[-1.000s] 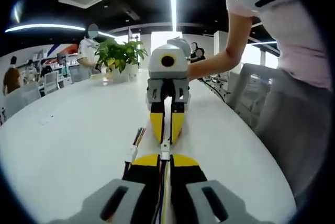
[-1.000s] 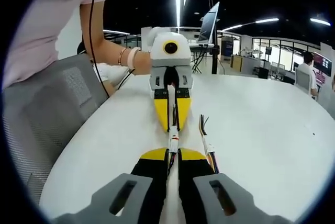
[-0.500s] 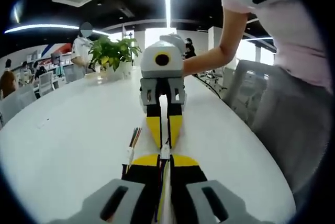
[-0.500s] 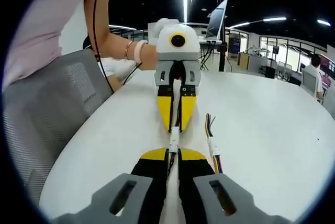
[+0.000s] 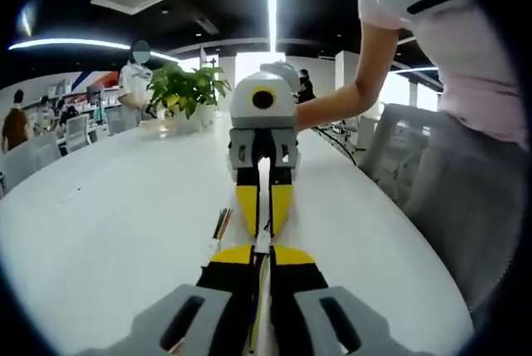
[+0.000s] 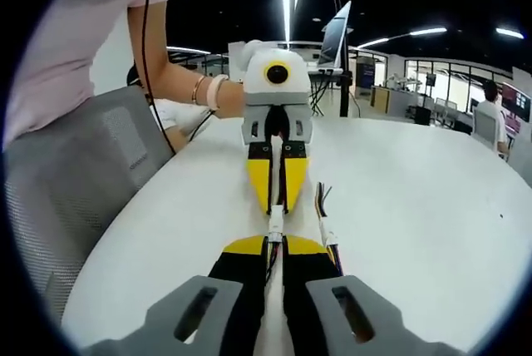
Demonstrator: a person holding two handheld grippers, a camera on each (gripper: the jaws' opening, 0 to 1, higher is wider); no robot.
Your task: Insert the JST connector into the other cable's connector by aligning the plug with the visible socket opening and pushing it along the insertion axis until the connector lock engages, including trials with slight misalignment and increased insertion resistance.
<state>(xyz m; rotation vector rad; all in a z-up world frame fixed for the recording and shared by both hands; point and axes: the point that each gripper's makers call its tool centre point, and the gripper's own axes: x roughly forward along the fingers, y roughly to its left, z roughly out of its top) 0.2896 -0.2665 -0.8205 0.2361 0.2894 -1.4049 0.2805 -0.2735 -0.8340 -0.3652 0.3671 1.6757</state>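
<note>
My left gripper (image 5: 259,254) is shut on a bundle of coloured wires that runs out between its yellow tips. Tip to tip with it, my right gripper (image 5: 263,221) is shut on the other cable. The white JST connectors (image 5: 263,243) meet in the small gap between the two. In the right gripper view, the right gripper (image 6: 275,246) holds its cable at the bottom. The white connector pair (image 6: 275,224) stands just ahead of it. The left gripper (image 6: 276,198) faces it. I cannot tell whether the plug is fully seated.
A spare cable with a white connector (image 5: 219,229) (image 6: 324,221) lies on the white table (image 5: 100,231) beside the grippers. A person in pink holds both grippers. A grey mesh chair (image 6: 75,181) stands at the table's edge. A potted plant (image 5: 187,90) and a laptop (image 6: 334,36) sit farther off.
Both views swayed slightly with the hands. The two grippers stay tip to tip, a little closer together now, with the connectors still between them.
</note>
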